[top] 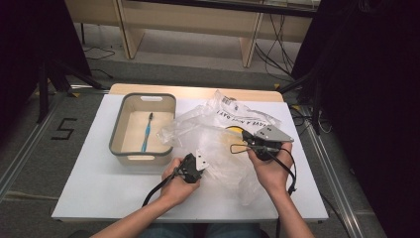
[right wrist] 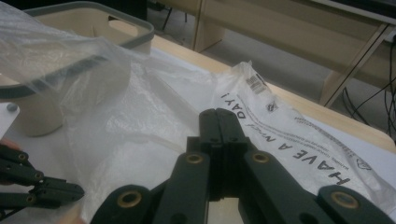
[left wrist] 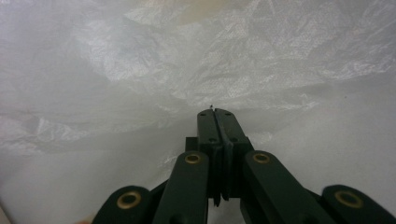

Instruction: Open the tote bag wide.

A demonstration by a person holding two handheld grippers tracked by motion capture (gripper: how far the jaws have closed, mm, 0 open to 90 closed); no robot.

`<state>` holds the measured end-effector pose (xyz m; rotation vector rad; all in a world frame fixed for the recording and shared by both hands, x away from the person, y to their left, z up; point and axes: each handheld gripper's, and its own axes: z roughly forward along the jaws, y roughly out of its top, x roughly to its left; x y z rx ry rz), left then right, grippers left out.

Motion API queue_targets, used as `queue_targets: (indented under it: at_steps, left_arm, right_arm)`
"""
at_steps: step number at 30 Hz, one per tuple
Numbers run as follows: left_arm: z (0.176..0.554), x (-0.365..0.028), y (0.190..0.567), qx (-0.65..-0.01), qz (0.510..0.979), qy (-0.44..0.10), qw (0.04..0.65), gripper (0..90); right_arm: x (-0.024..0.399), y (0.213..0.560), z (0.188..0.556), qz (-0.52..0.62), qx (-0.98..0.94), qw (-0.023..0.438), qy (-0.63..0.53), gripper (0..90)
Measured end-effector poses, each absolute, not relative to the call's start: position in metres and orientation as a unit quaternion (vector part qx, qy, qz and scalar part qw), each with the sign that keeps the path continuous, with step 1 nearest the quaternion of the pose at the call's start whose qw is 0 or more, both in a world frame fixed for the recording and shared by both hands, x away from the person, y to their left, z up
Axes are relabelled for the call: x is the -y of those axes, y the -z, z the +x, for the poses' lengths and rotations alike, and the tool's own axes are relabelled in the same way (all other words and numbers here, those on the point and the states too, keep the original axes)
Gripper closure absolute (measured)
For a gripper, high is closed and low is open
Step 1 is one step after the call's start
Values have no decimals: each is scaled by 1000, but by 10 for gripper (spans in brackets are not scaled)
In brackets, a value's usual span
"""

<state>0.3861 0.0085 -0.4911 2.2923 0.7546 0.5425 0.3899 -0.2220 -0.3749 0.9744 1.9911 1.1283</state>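
Your left gripper sits in your left hand at the near middle of the table, its jaws pressed together. In the left gripper view the closed tips meet the crinkled film of the plastic bag, with a sliver of film at the very tip; whether they truly pinch the bag, you cannot tell for sure.

Your right gripper, held by your right hand, rests over the right part of the bag, grey plate on top. In the right gripper view its jaws are also pressed together, lying against the bag's printed side with the words "HAVE A NICE DAY!"; a firm hold on the film cannot be confirmed.

The clear plastic bag lies crumpled between and beyond both grippers on the white table, its left edge touching the bin.

The beige bin with a grey rim stands at the left, and a blue toothbrush lies inside it.
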Motion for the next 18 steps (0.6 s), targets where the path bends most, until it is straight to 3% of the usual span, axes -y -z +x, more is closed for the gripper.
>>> queue_targets:
  at_steps: [18]
  left_arm:
    - [386, -8, 491, -284, 876, -212, 326, 887]
  right_arm:
    - [224, 355, 382, 365, -722, 370, -457, 900]
